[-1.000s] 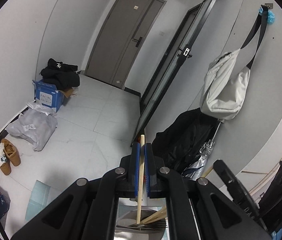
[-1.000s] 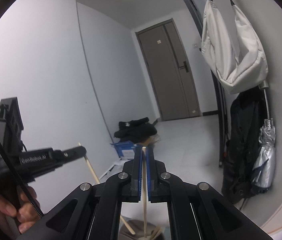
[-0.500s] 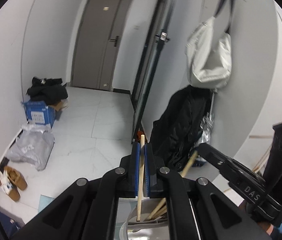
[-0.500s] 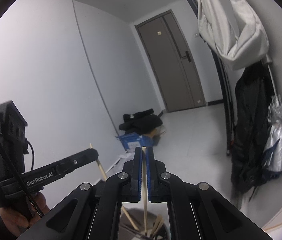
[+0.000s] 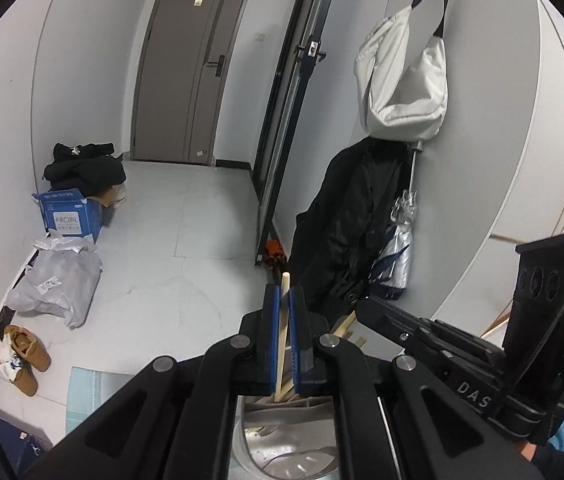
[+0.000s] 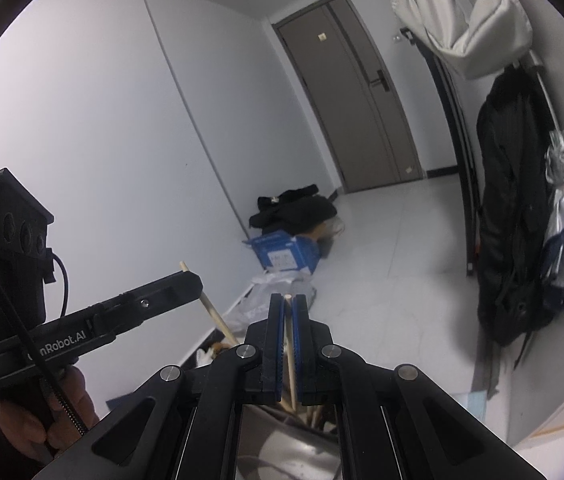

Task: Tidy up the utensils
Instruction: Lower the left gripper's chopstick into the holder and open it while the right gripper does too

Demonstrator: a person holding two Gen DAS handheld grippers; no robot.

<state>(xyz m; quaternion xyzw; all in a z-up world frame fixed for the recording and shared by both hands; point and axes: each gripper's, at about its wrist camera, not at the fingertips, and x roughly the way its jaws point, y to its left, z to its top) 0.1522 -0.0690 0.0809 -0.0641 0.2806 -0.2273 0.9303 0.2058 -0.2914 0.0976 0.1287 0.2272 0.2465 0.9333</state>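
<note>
Left gripper (image 5: 283, 300): closed on a chopstick (image 5: 282, 332), now tilted, lower end among sticks in the metal holder (image 5: 282, 452) below. Right gripper (image 6: 289, 312): closed on a second chopstick (image 6: 290, 356) above the holder, swung nearer since a second ago. Insertion appears nearly done.

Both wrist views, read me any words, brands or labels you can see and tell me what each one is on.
"DAS", rest hidden: side of the black right gripper.
"nRobot.AI", first letters covered by a cable: side of the black left gripper.
White label on the blue cardboard box: too blurred to read.
Small plate on the grey-brown door: too small.
</note>
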